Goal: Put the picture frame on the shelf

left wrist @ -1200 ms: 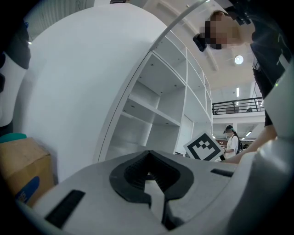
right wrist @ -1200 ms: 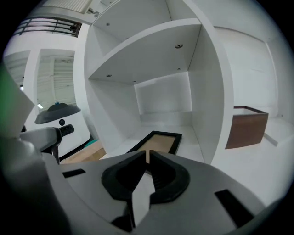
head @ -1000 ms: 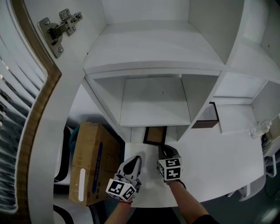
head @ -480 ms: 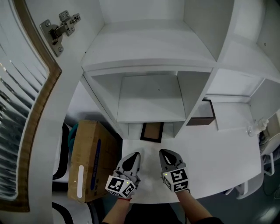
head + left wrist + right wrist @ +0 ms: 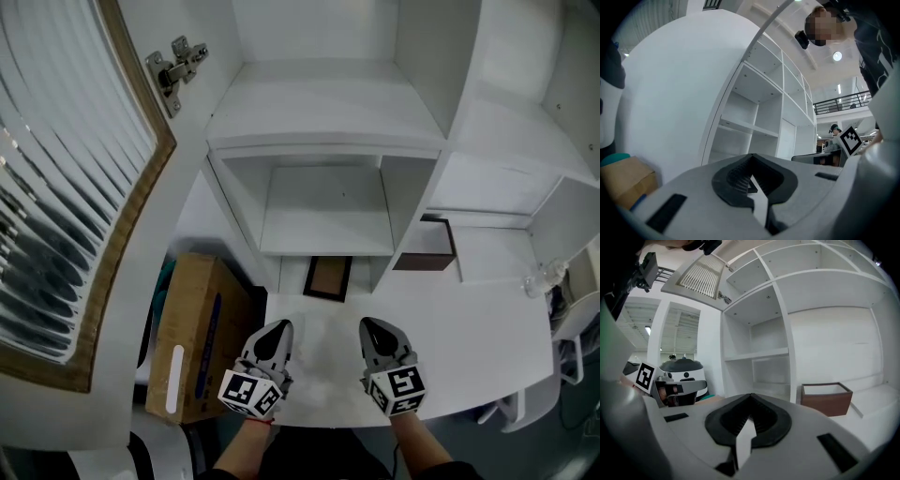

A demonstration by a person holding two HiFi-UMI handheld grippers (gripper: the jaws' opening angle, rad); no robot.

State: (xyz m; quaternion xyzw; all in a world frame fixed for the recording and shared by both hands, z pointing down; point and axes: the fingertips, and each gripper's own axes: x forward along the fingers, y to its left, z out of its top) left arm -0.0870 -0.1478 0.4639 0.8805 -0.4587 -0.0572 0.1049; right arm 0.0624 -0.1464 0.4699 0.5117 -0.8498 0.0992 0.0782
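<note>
Here left gripper (image 5: 277, 328) and right gripper (image 5: 373, 326), fingers pressed together, hover near cardboard box (image 5: 192, 337).

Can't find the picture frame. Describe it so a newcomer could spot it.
Start at the white shelf unit and drop to its lowest middle opening, at the tabletop. The picture frame sits there: a small rectangle with a thin dark border and brown centre, unlike the open brown box one bay right.

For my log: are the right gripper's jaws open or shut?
Shut: the right gripper has its jaws together, nothing between them.
</note>
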